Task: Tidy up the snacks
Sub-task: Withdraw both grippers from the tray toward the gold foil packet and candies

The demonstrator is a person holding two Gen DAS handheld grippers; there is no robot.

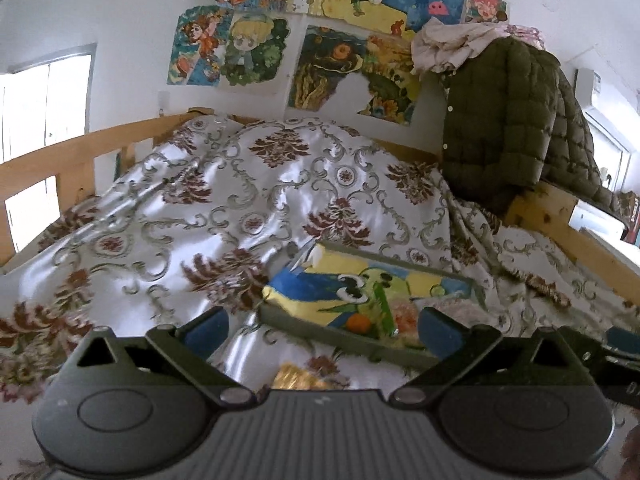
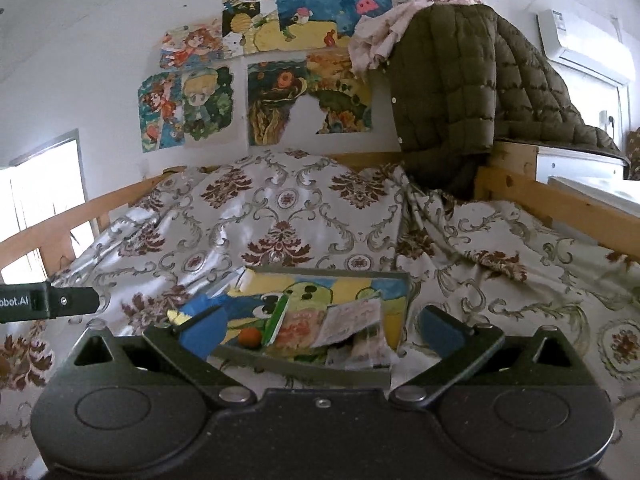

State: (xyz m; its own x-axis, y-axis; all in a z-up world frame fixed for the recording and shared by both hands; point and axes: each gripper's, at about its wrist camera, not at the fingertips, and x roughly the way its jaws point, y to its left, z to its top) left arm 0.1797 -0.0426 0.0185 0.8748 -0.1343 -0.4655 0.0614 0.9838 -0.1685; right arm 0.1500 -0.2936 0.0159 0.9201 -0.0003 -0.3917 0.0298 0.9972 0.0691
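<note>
A shallow grey tray with a painted cartoon bottom lies on the patterned bedspread; it also shows in the left wrist view. Snack packets and a small orange fruit sit in its near right part. A gold-wrapped snack lies on the bedspread in front of the tray, just ahead of my left gripper. The left gripper is open and empty. My right gripper is open and empty, with the tray's near edge between its fingers. The left gripper's side shows at the left of the right wrist view.
The bedspread rises into a mound behind the tray. A wooden bed rail runs along the right and back. An olive quilted jacket hangs over the corner post. Drawings cover the wall.
</note>
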